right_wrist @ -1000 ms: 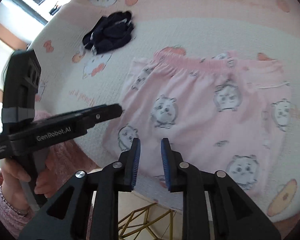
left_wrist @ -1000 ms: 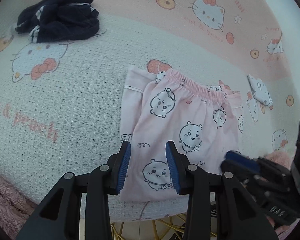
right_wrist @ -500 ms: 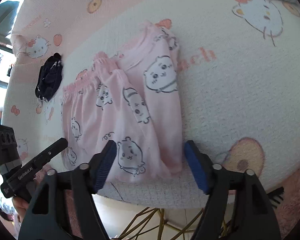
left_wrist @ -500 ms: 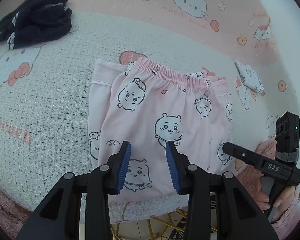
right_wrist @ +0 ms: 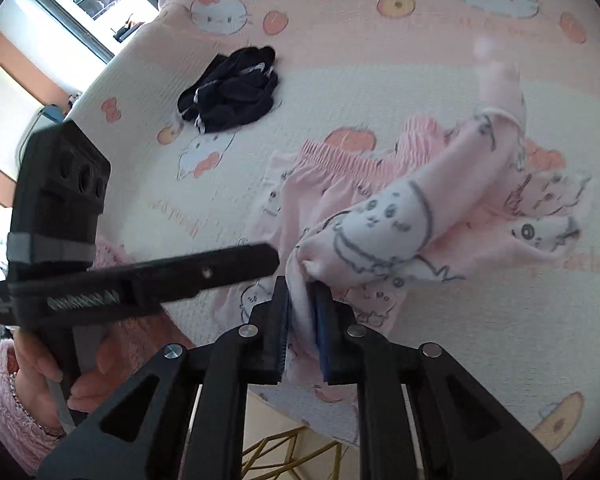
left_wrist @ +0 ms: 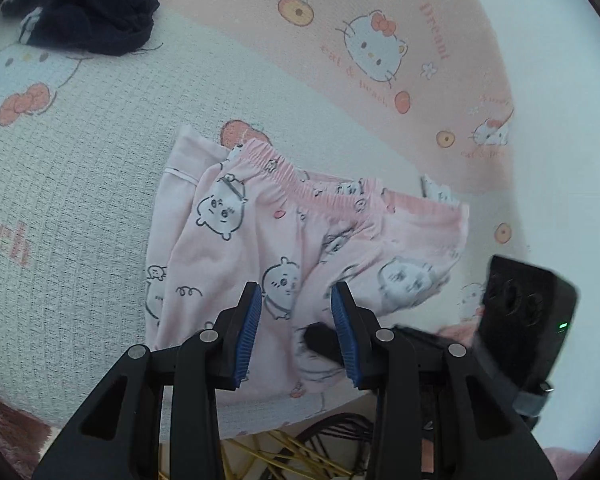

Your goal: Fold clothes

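While closing, right hand-held gripper pinches pink pyjama fabric, left hand-held gripper part-open, seemingly empty

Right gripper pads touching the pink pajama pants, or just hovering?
Touching. In the right wrist view the closing right gripper has a fold of the pink pajama pants pinched between both blue pads, cloth lifted.
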A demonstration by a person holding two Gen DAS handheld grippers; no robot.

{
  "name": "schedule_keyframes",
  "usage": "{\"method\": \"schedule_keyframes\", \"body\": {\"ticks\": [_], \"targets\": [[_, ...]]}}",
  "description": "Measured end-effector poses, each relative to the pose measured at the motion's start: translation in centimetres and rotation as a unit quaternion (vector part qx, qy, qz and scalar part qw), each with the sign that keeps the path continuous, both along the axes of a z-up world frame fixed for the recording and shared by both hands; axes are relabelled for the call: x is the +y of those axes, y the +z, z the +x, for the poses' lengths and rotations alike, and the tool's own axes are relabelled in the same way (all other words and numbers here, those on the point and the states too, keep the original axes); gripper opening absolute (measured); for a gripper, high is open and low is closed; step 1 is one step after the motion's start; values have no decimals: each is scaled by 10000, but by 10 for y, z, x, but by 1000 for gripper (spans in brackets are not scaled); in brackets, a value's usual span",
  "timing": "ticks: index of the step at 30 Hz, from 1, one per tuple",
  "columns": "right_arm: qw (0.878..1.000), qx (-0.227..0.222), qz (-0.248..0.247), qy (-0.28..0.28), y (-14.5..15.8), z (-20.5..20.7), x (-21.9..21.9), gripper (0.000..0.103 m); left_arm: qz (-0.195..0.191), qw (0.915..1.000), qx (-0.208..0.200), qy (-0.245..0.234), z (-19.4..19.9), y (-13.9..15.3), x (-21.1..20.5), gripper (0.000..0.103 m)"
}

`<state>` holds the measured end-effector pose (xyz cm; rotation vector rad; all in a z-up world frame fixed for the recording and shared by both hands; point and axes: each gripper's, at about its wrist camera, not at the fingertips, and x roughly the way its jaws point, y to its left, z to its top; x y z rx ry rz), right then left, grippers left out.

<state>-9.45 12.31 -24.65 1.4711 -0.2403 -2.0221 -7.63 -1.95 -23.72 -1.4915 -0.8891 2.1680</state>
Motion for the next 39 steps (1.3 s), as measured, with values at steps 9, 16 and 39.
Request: {"method": "schedule_keyframes", "body": {"ticks": [9,16,39], "targets": [[9997,116,-107,173,-3,10,9,22,-717,9898,174,-1216,-15,-2,58,38],[9978,-549,7,-364,3,21,68,37,-549,9956,-26,-763,-28,-15,42,22],[9969,-295,-694,-222,34,-53,-15,39,-880,9937,-129,688,-18,17,-67,30]]}}
